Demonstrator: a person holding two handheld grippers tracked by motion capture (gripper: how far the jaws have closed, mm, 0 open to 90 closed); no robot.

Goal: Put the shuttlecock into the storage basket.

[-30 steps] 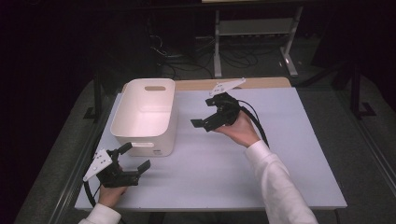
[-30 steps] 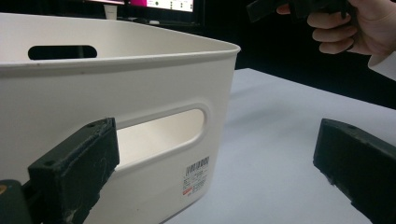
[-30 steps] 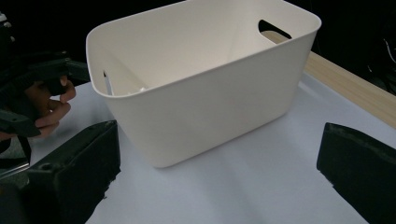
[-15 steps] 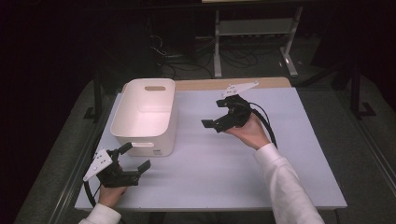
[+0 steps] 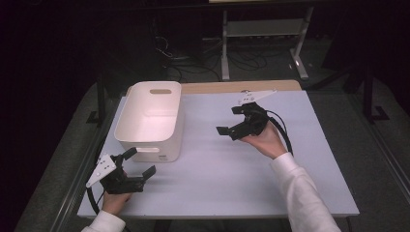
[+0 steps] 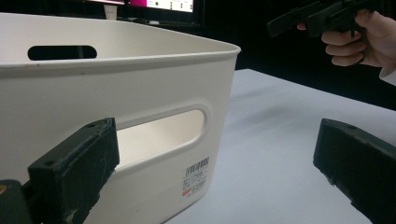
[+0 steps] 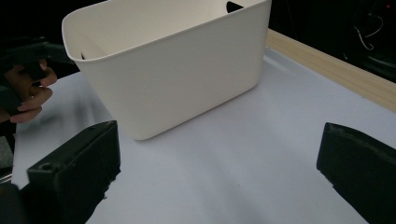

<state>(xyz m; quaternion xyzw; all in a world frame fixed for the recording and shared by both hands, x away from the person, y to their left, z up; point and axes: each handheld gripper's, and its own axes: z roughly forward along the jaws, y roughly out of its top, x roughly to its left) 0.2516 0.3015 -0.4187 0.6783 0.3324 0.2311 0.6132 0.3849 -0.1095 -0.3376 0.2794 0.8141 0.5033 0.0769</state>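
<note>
My right gripper (image 5: 231, 121) has drifted right, away from the white bin (image 5: 151, 121); my left gripper (image 5: 139, 163) stays near its handle slot. Both sets of fingers spread, empty.

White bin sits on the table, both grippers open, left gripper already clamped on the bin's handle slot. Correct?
Not quite. The left gripper holds nothing: the left gripper view shows its jaws wide apart, short of the white bin. The right gripper is open too, and the bin does sit on the table.
</note>
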